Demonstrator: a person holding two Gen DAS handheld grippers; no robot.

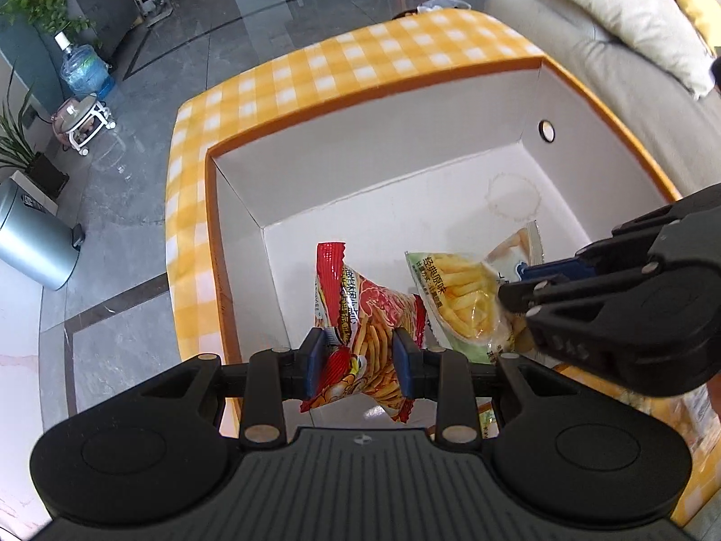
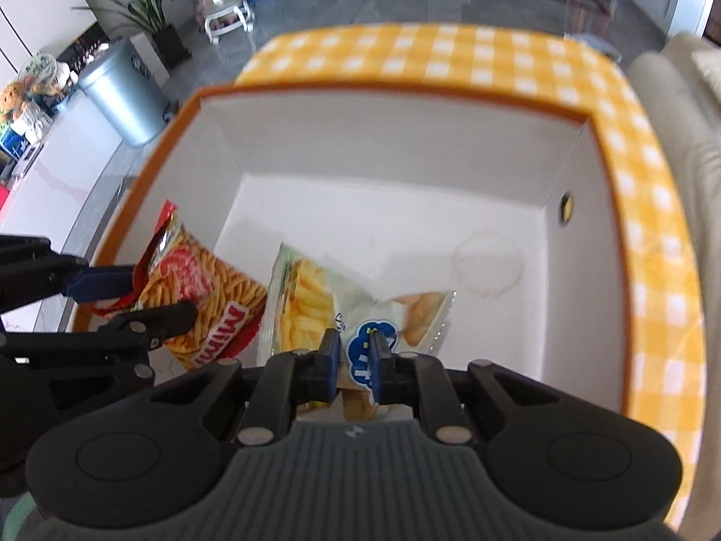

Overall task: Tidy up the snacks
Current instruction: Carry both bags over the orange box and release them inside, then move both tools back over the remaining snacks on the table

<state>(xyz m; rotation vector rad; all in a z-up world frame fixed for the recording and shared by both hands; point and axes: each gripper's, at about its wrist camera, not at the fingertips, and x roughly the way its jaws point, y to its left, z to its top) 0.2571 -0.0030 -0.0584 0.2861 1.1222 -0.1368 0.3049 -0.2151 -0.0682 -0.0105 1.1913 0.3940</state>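
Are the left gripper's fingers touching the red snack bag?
Touching. The left wrist view shows the left gripper with both blue fingers pressed against the pinched red snack bag.

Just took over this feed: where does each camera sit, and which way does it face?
Left wrist: on the left gripper, looking down into the white box; jaws pinch the red snack bag.
Right wrist: on the right gripper, looking down; jaws pinch the green snack bag.
Shared: box, both bags, each other's gripper.
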